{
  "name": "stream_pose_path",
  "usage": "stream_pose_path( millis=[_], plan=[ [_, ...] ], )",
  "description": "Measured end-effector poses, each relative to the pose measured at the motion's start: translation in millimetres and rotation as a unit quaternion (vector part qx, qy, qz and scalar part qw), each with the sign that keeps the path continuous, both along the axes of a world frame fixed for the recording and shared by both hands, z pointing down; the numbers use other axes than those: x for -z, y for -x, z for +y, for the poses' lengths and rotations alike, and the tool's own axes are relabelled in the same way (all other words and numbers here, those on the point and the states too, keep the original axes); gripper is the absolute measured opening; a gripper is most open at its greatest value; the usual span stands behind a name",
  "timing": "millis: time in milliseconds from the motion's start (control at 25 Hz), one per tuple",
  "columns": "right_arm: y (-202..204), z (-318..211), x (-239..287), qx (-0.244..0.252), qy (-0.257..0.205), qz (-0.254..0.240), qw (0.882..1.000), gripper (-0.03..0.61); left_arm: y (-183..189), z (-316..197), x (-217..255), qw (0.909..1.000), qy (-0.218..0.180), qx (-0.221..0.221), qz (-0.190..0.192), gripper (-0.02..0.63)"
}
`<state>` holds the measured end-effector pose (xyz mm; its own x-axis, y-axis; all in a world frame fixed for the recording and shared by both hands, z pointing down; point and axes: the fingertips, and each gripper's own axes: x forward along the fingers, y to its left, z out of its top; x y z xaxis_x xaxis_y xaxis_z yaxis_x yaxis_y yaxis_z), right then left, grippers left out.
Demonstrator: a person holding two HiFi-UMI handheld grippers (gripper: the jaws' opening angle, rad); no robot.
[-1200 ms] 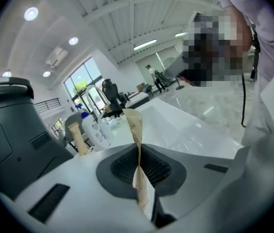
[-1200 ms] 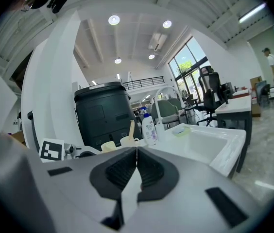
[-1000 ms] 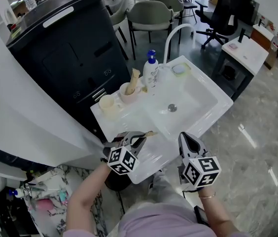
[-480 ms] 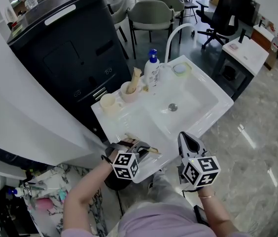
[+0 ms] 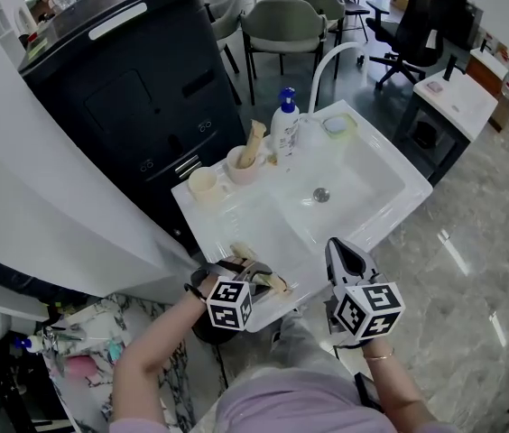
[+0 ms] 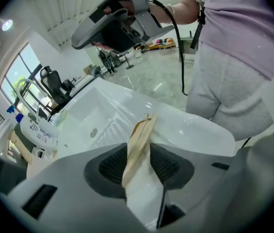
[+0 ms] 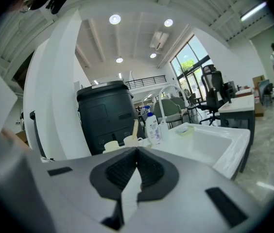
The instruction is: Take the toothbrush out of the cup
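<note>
**A:** Bin [image 5: 128, 88] and sink [image 5: 363, 174] fill most of the head view. How far along is the job?

**B:** Nearly done, I'd say. The toothbrush [image 6: 141, 135] is out of any cup. It sits between the jaws of the left gripper [image 5: 253, 276], which points down at the near corner of the sink's counter. Those jaws have just been opening. They now stand spread, with the wooden handle leaning on one pad and a gap at the other.

**A:** And the right gripper [image 7: 137, 164]?

**B:** Its jaws are pressed together on nothing. It is held level, off the sink's front edge, to the right of the left gripper.

**A:** Where are the cups?

**B:** Far ahead of the left gripper, at the back of the counter. There is a cup [image 5: 203, 183] and a second cup [image 5: 239, 165], near a soap bottle [image 5: 284, 120].

**A:** What's left?

**B:** As I judge it, only letting the toothbrush settle and drawing the left gripper clear.

**A:** Anything hard to make out?

**B:** I cannot tell whether the toothbrush's far end already rests on the counter. The gripper's body hides the lower handle. A pale stick [image 5: 253, 141] stands in the second cup, but it is too small to identify.
</note>
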<state>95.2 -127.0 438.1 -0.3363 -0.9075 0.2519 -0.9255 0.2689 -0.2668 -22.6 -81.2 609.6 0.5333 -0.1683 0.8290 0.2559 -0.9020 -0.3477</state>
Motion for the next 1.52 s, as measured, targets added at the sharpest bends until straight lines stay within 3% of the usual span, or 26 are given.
stream_pose_path(
  millis=[120,200,280,360,600,800,920,1120,1200,1280,1520],
  plan=[
    [4.7,-2.8,0.5,0.009,0.0,-0.001,1.0,0.005,8.1,1.5,7.7,0.9999,0.004,0.01,-0.004,0.174],
    [8.8,-5.9,1.4,0.016,-0.002,-0.001,1.0,0.005,12.8,-5.7,20.2,0.9991,0.011,0.039,0.014,0.179],
    [12.5,-9.3,1.8,0.021,-0.003,-0.001,1.0,0.005,14.4,-19.4,39.1,0.9941,0.028,0.087,0.058,0.179],
    [15.9,-13.5,2.2,0.027,-0.003,-0.001,1.0,0.005,14.4,-38.8,61.0,0.9817,0.05,0.143,0.115,0.178],
    [22.5,-34.6,4.6,0.043,-0.005,-0.002,0.999,0.005,15.3,-110.3,113.6,0.9279,0.06,0.269,0.251,0.175],
    [27.8,-60.8,1.9,0.056,0.002,-0.005,0.998,0.005,27.4,-177.4,141.2,0.8549,0.075,0.385,0.339,0.163],
    [27.8,-79.4,1.0,0.062,0.005,-0.004,0.998,0.005,35.3,-217.4,149.1,0.8175,0.067,0.436,0.37,0.163],
    [27.8,-112.2,-2.3,0.071,0.01,-0.003,0.997,0.005,44.8,-272.7,150.2,0.7752,0.047,0.495,0.389,0.163],
    [27.7,-124.4,-4.3,0.074,0.012,-0.003,0.997,0.005,43.1,-288.7,147.7,0.7658,0.047,0.508,0.392,0.164],
    [28.2,-135.1,-6.9,0.078,0.016,-0.004,0.997,0.005,39.1,-302.0,143.8,0.7621,0.047,0.514,0.39,0.167],
    [30.8,-157.9,-16.0,0.082,0.027,-0.009,0.996,0.005,27.6,-334.8,132.1,0.7639,0.043,0.525,0.373,0.189]
  ],
)
